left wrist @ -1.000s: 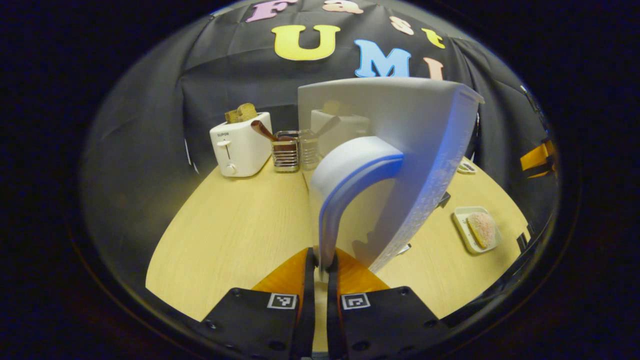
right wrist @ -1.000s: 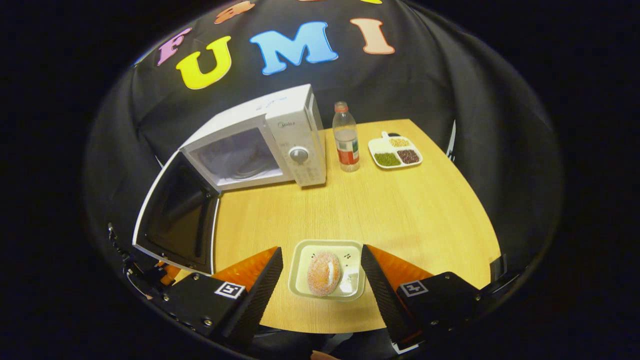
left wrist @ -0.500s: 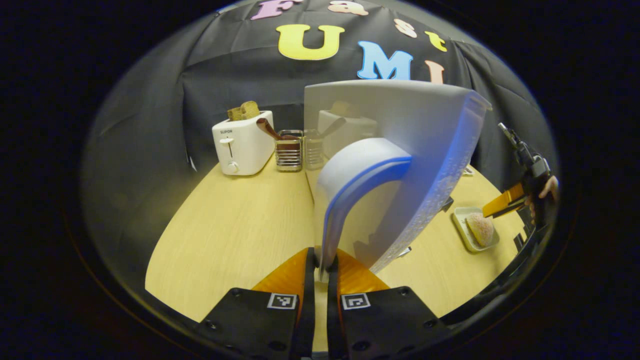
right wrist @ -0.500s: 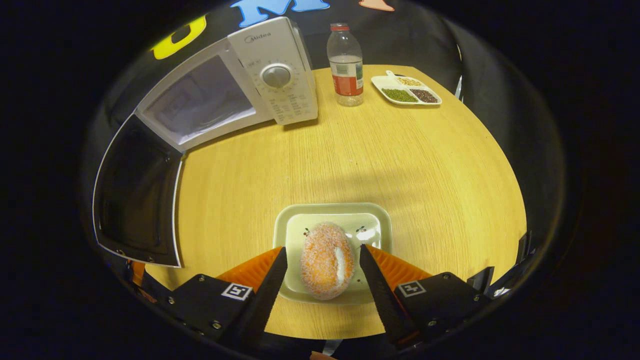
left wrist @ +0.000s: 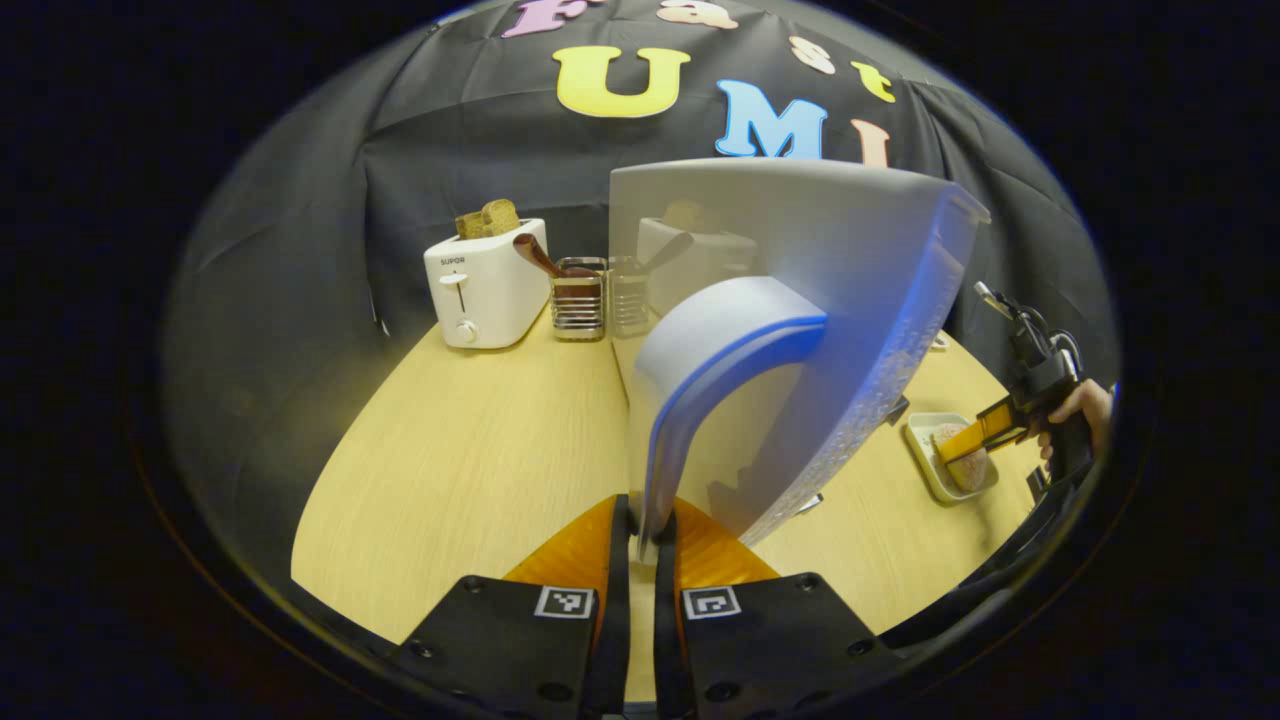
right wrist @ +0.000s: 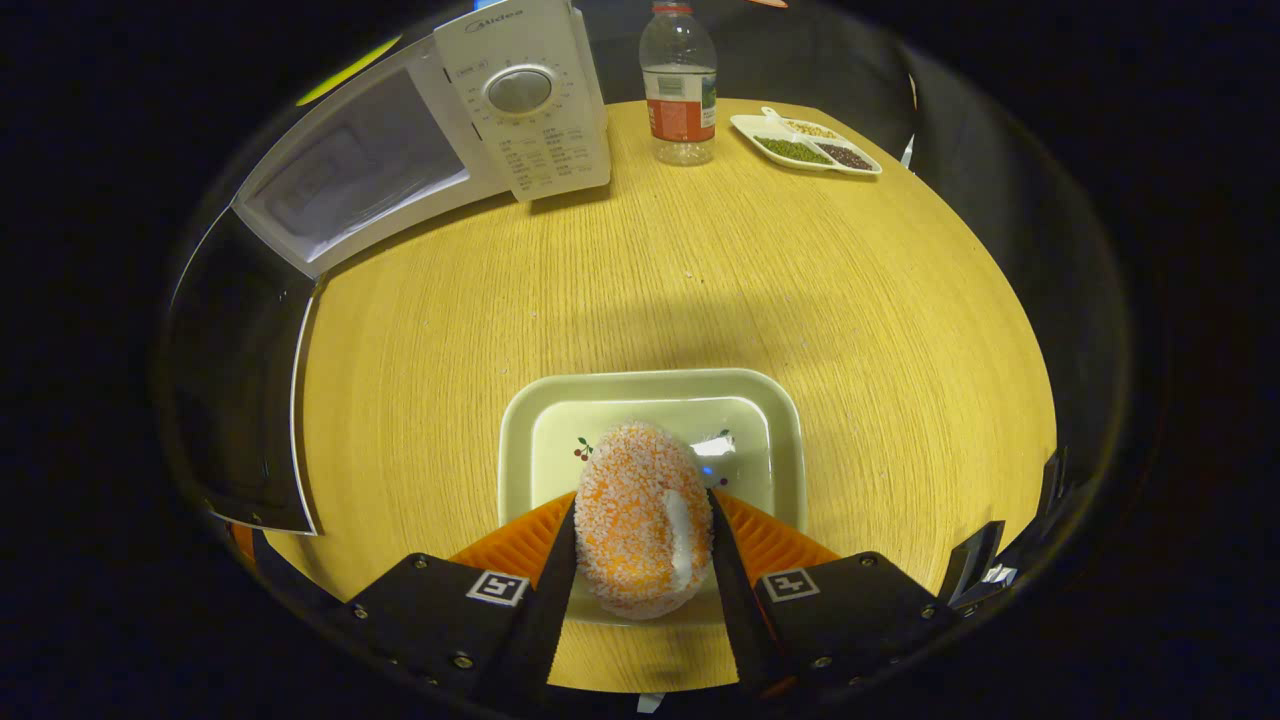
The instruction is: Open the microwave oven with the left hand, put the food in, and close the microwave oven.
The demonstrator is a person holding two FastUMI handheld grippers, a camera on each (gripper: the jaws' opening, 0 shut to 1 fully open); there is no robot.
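In the left gripper view, the left tongs (left wrist: pixel 641 540) sit at 6 o'clock, pinched together on the lower end of the curved door handle (left wrist: pixel 700 390) of the microwave door (left wrist: pixel 800 260), which stands swung open and rises toward 12 o'clock. At 10 o'clock a white toaster (left wrist: pixel 482 285) with bread in its slots stands on the table (left wrist: pixel 470 460), with a wire utensil holder (left wrist: pixel 577 298) just beside it. At 3 o'clock, far off, a hand (left wrist: pixel 1075 410) holds the right tongs (left wrist: pixel 975 440) down over a small tray.

In the right gripper view, the right tongs (right wrist: pixel 640 545) at 6 o'clock straddle the food (right wrist: pixel 640 515), a sugar-crusted bun lying on a pale rectangular tray (right wrist: pixel 760 400); the fingers (right wrist: pixel 555 570) sit right against its two sides, though whether they press on it I cannot tell. The microwave (right wrist: pixel 420 150) stands at 11 o'clock, its cavity open and its dark-windowed door hanging out toward 9 o'clock. At 12 o'clock stands a water bottle (right wrist: pixel 678 90), and near it, at 1 o'clock, a divided dish (right wrist: pixel 805 145) of beans.
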